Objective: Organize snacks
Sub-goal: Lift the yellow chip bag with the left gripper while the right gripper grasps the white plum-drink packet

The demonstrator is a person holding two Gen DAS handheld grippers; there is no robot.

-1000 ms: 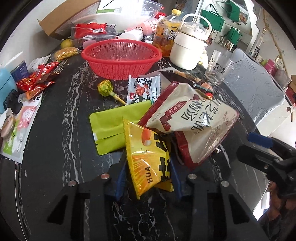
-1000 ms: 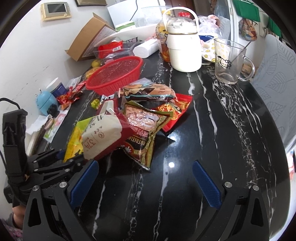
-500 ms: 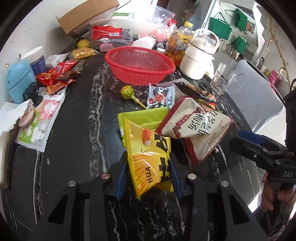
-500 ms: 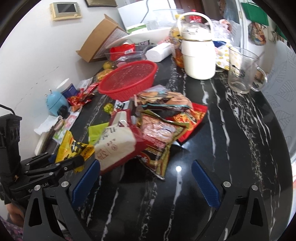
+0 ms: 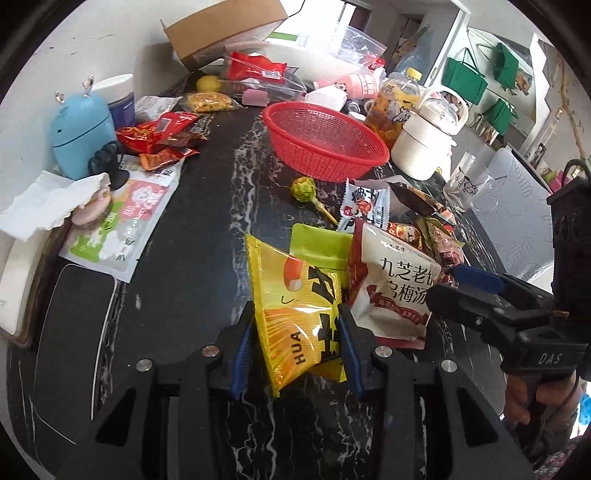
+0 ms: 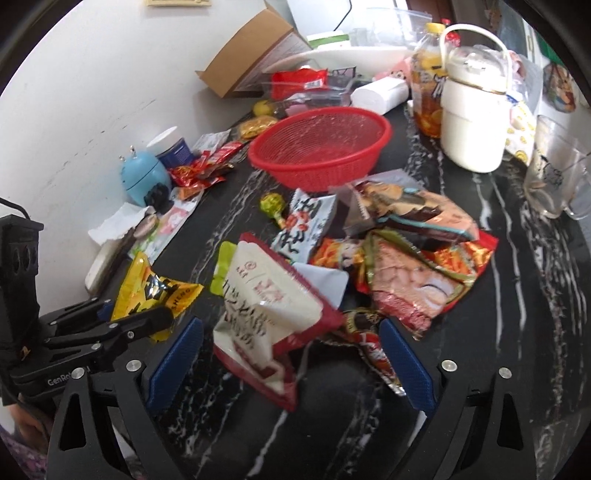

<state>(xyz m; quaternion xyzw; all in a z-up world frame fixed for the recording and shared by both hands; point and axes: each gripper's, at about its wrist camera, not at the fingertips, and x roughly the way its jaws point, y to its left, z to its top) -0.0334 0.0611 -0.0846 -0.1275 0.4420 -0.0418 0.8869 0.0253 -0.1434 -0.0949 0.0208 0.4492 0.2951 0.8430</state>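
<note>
My left gripper [image 5: 295, 343] is shut on a yellow snack packet [image 5: 295, 306] and holds it above the black marble table [image 5: 207, 243]; the packet also shows in the right wrist view [image 6: 151, 288]. My right gripper [image 6: 288, 354] is open, its blue pads either side of a white and red plum bag [image 6: 266, 306], which also shows in the left wrist view [image 5: 395, 288]. An empty red basket [image 5: 325, 140] stands at the back. A pile of snack bags [image 6: 410, 251] lies in front of it, with a green pouch [image 5: 321, 243] and a green lollipop [image 5: 304, 189].
A white pot [image 6: 472, 107], a drink bottle [image 6: 424, 92] and a glass mug [image 6: 554, 177] stand at the back right. A blue gadget [image 5: 81, 133], red sachets [image 5: 159, 140], a tissue [image 5: 40, 206] and a cardboard box [image 5: 225, 29] sit left and behind.
The left gripper has lifted the yellow packet and drawn back to the left. The right gripper has moved forward, so its open fingers now flank the white and red bag.
</note>
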